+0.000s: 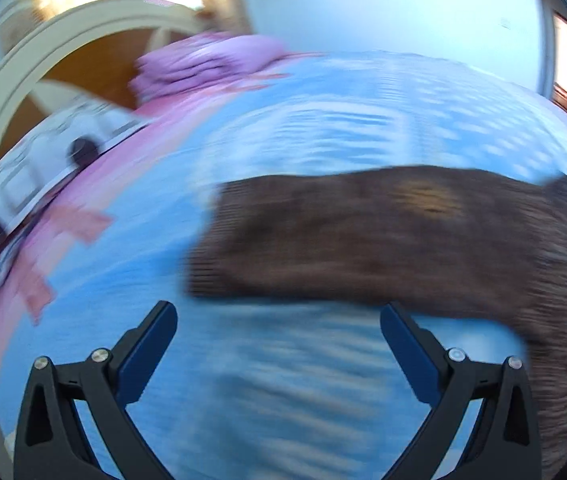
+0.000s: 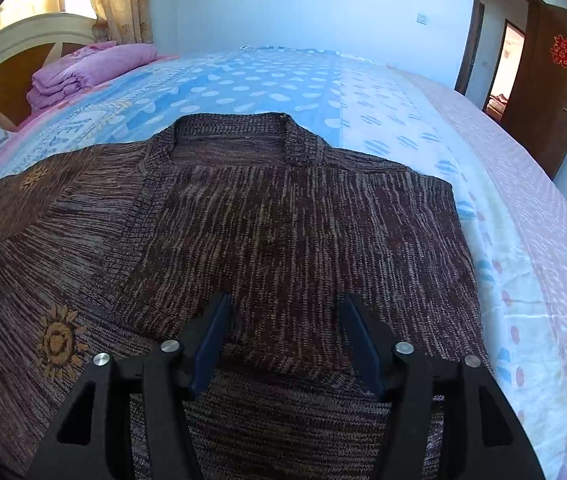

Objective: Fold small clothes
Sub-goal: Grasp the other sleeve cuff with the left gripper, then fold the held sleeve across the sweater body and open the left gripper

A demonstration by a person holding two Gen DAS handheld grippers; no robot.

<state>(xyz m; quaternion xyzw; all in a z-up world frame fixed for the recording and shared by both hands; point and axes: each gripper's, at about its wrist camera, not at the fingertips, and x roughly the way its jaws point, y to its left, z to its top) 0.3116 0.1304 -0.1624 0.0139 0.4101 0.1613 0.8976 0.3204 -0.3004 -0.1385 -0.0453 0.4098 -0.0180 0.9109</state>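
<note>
Grippers, left (image 1: 279, 344) and right (image 2: 283, 336), both open, empty; pinch cardigan's (image 2: 267, 224) left sleeve (image 1: 355, 236) cuff cleanly, fold across.

Ribbed brown knit cardigan (image 2: 267, 232), smooth printed cotton bedsheet (image 2: 267, 80), matt black plastic tongs (image 2: 283, 340)

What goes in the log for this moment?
cardigan: flat on bed, right side folded in | left tongs: open, empty | right tongs: open, over cardigan

One brown marled knit cardigan (image 2: 267, 216), two orange embroidered sunflowers (image 2: 58, 342) on it, one folded purple blanket (image 2: 91, 68), two black grippers (image 2: 283, 344).
</note>
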